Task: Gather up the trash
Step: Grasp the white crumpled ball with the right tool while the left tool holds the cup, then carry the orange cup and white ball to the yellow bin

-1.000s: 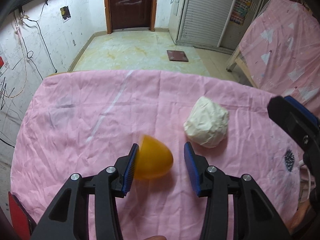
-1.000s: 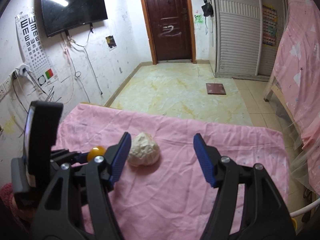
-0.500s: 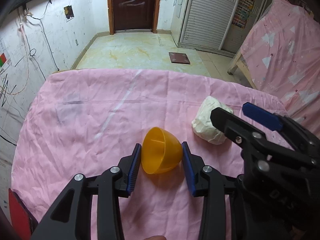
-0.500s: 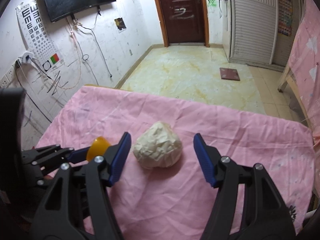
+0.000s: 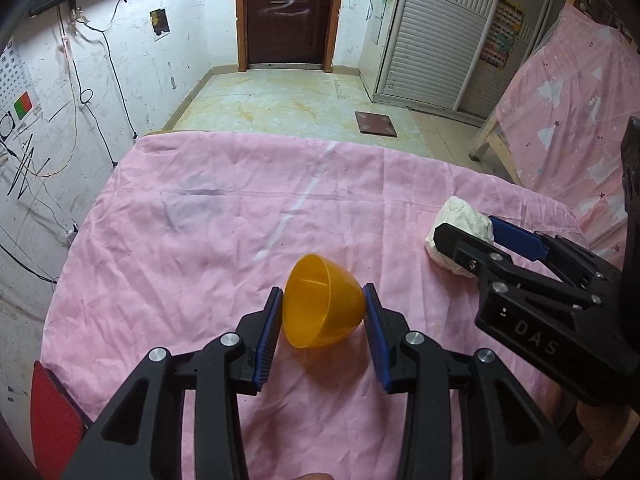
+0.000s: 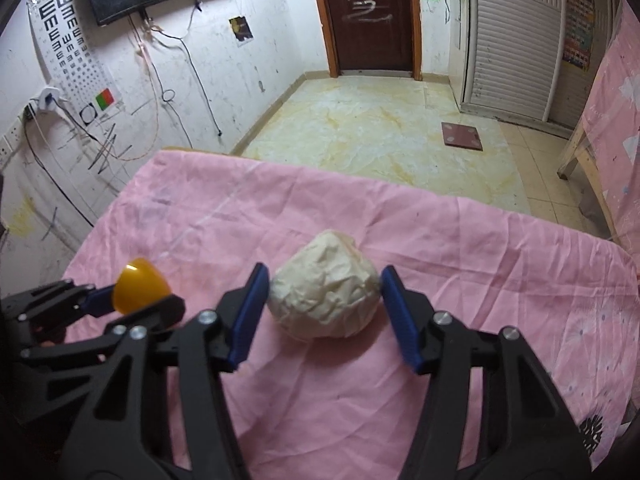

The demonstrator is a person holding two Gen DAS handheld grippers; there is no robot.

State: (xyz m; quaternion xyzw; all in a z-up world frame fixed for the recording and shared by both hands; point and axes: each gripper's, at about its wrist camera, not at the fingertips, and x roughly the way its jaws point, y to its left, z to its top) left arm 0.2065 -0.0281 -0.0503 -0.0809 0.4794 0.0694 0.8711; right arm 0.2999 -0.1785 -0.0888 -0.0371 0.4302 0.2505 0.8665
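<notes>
1. The left gripper [image 5: 324, 312] is clamped on the orange plastic cup [image 5: 322, 306]: both blue pads touch its sides. The cup lies tipped, its open mouth facing about 11 o'clock in the left wrist view and its rounded bottom toward 4 o'clock.
2. Whether the cup rests on the pink cloth [image 5: 208, 232] or is lifted just clear of it cannot be told from either view.
3. The right gripper [image 6: 322, 306] stands spread around the crumpled paper ball [image 6: 324, 288], which sits on the cloth dead ahead at 12 o'clock between the blue pads.
4. The left pad looks to be touching or nearly touching the ball's side, while the right pad stands just beside it — a squeeze is not yet evident.
5. The relation the coming move turns on, as I judge it: the ball is already centred between the right fingers, so the right hand is the nearer one and needs only to close, not to travel.
6. The ball is roughly round, with no clear long axis, so the approach angle should matter little.
7. From the left wrist view the ball lies at 2 o'clock, half hidden behind the right gripper's black fingers.
8. No bin shows in either view — where the trash should go is unclear.
</notes>
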